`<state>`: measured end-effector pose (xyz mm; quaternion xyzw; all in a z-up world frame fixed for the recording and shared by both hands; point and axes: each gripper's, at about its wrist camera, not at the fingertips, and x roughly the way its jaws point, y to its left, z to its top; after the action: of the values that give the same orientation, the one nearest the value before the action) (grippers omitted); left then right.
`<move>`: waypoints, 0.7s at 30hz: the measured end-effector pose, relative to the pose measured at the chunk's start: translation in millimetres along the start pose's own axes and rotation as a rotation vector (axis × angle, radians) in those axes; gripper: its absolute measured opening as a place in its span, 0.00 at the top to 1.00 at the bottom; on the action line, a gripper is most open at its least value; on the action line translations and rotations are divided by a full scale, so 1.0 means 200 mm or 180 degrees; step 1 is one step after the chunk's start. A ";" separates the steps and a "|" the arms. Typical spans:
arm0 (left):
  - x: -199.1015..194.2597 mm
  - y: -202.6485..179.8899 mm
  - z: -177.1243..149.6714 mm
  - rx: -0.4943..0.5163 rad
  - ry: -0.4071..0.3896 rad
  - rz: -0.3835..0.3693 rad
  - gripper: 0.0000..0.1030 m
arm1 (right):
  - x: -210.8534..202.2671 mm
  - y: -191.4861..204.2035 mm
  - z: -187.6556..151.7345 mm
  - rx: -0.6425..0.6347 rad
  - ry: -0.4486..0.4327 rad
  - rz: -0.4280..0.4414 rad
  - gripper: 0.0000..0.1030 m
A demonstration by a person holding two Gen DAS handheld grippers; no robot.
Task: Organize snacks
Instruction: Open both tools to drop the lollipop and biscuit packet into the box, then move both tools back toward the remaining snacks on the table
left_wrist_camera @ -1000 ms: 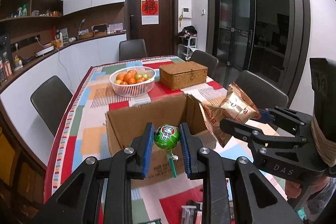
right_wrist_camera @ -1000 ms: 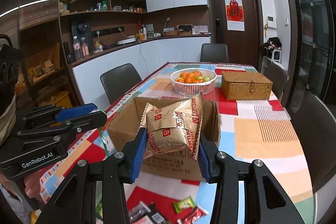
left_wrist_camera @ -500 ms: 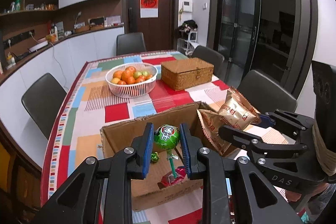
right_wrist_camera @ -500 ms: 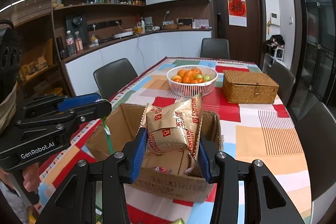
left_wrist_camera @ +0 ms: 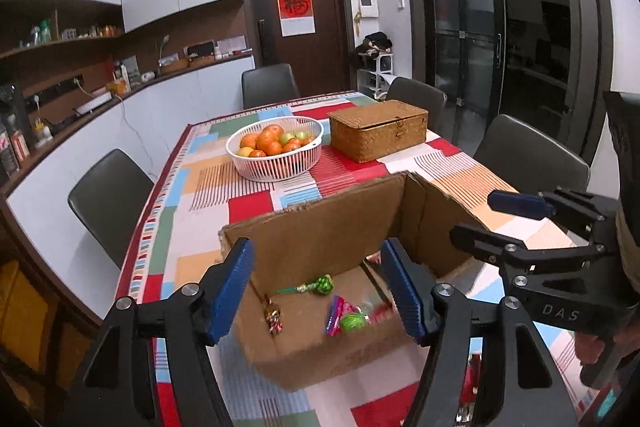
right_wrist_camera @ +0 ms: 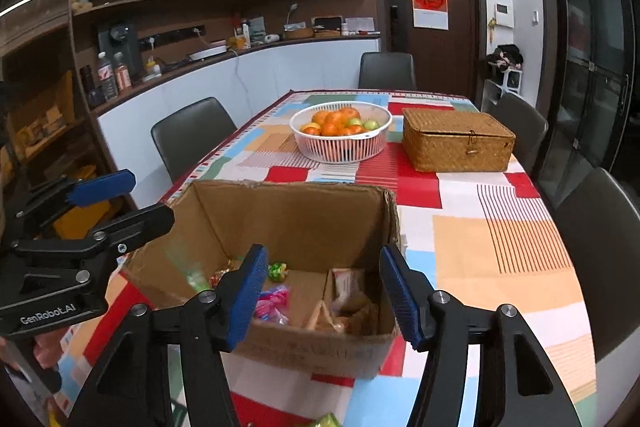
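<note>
Patchwork tablecloth, dark chairs

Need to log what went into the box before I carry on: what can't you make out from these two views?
- Biscuit packet, right wrist view: motion-blurred, print unreadable.
- Lollipop, left wrist view: blurred, label unreadable.
- Cardboard box near floor: hidden by its front wall.
- Snacks on table: cut by bottom edge.

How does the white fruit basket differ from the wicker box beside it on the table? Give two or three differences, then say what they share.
The white fruit basket is round, white and slatted; the wicker box is rectangular, brown and woven. The basket is open-topped, showing oranges and green fruit; the box has its lid shut, so its contents are hidden. Both sit on the patchwork tablecloth, beyond the cardboard box.
</note>
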<state>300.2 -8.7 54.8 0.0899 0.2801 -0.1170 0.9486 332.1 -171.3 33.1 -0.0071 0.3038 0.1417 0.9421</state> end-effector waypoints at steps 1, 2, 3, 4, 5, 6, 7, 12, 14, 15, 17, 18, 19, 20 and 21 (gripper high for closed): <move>-0.04 -0.01 -0.02 0.0008 -0.0012 0.0006 0.37 | -0.03 0.01 -0.02 -0.0033 -0.0021 -0.0014 0.43; -0.06 -0.01 -0.03 0.0008 -0.0019 0.0003 0.37 | -0.06 0.02 -0.03 -0.0071 -0.0039 -0.0041 0.43; -0.08 -0.02 -0.05 0.0008 -0.0030 -0.0007 0.37 | -0.09 0.03 -0.05 -0.0102 -0.0054 -0.0060 0.43; -0.11 -0.03 -0.06 0.0017 -0.0027 -0.0018 0.37 | -0.12 0.05 -0.07 -0.0133 -0.0074 -0.0079 0.43; -0.14 -0.04 -0.08 0.0031 -0.0021 -0.0019 0.37 | -0.15 0.06 -0.08 -0.0151 -0.0087 -0.0091 0.43; -0.16 -0.05 -0.09 0.0037 -0.0024 -0.0013 0.37 | -0.17 0.06 -0.09 -0.0160 -0.0096 -0.0094 0.43; -0.19 -0.06 -0.11 0.0043 -0.0036 -0.0010 0.37 | -0.21 0.07 -0.11 -0.0158 -0.0105 -0.0086 0.43; -0.29 -0.11 -0.18 0.0040 -0.0008 -0.0074 0.37 | -0.32 0.11 -0.19 -0.0196 -0.0098 -0.0057 0.43; -0.31 -0.13 -0.21 0.0064 0.0002 -0.0072 0.37 | -0.36 0.11 -0.23 -0.0209 -0.0076 -0.0043 0.43; -0.32 -0.14 -0.23 0.0068 0.0014 -0.0079 0.37 | -0.37 0.12 -0.25 -0.0210 -0.0065 -0.0035 0.43; -0.33 -0.16 -0.26 0.0059 0.0059 -0.0120 0.37 | -0.40 0.12 -0.28 -0.0205 -0.0030 -0.0021 0.43; -0.33 -0.17 -0.28 0.0047 0.0086 -0.0141 0.37 | -0.41 0.12 -0.30 -0.0201 -0.0011 -0.0020 0.43; -0.33 -0.18 -0.30 0.0029 0.0126 -0.0166 0.37 | -0.41 0.12 -0.31 -0.0197 0.0000 -0.0019 0.43; -0.33 -0.18 -0.32 0.0006 0.0158 -0.0184 0.37 | -0.42 0.12 -0.32 -0.0200 0.0014 -0.0022 0.43; -0.32 -0.19 -0.34 -0.0020 0.0215 -0.0214 0.37 | -0.42 0.12 -0.34 -0.0197 0.0034 -0.0033 0.43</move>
<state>203.5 -18.2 29.2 0.0814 0.3151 -0.1449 0.9344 221.1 -177.4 27.9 -0.0386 0.3044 0.1461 0.9405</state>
